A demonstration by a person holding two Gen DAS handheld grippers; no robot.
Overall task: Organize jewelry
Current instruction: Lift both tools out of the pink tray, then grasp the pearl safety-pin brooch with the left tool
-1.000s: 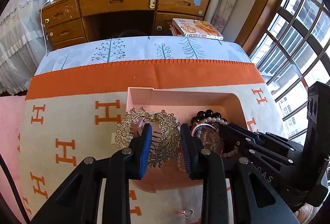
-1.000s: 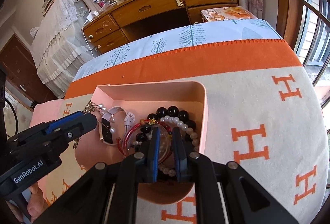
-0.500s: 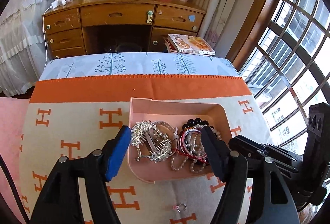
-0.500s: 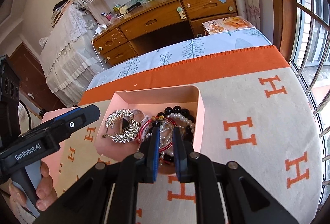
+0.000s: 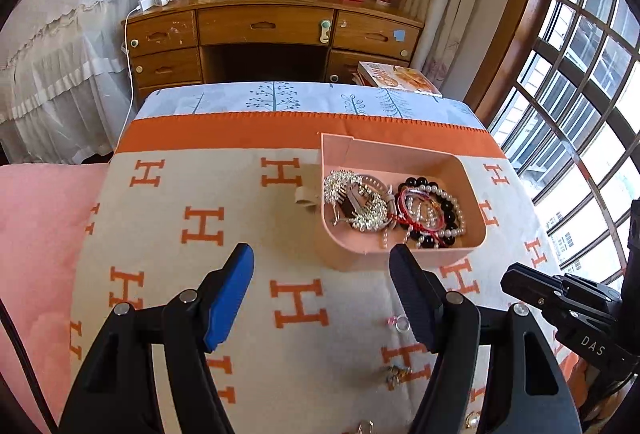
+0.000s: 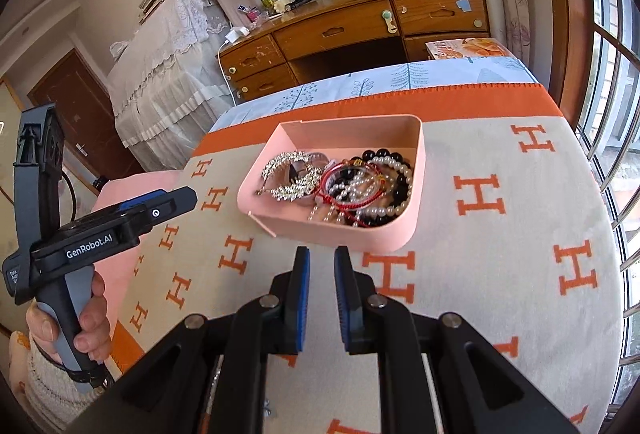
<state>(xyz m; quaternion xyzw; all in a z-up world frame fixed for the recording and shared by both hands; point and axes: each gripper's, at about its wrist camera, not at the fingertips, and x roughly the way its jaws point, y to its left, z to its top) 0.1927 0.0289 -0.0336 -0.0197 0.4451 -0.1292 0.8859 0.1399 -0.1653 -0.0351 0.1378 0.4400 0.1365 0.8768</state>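
Left claw: our left claw [image 5: 322, 266] is wide open. It holds nothing and touches nothing. It hangs over the blanket [image 5: 240, 234], on the near side of the pink box [image 5: 400, 158].
Right claw: our right claw [image 6: 322, 270] has only a small gap between its two pads. Nothing is in the gap. It sits just near the pink box, not touching it.
Pink box: we see it on the blanket, toward the far right in the left view.
In the box: a shiny silver hair comb [image 5: 352, 202] lies on the left. Black beads, white pearls [image 5: 448, 202] and a red string band [image 5: 420, 210] lie in a pile on the right.
Loose bits: a small ring [image 5: 401, 323] lies on the blanket near us, outside the box.
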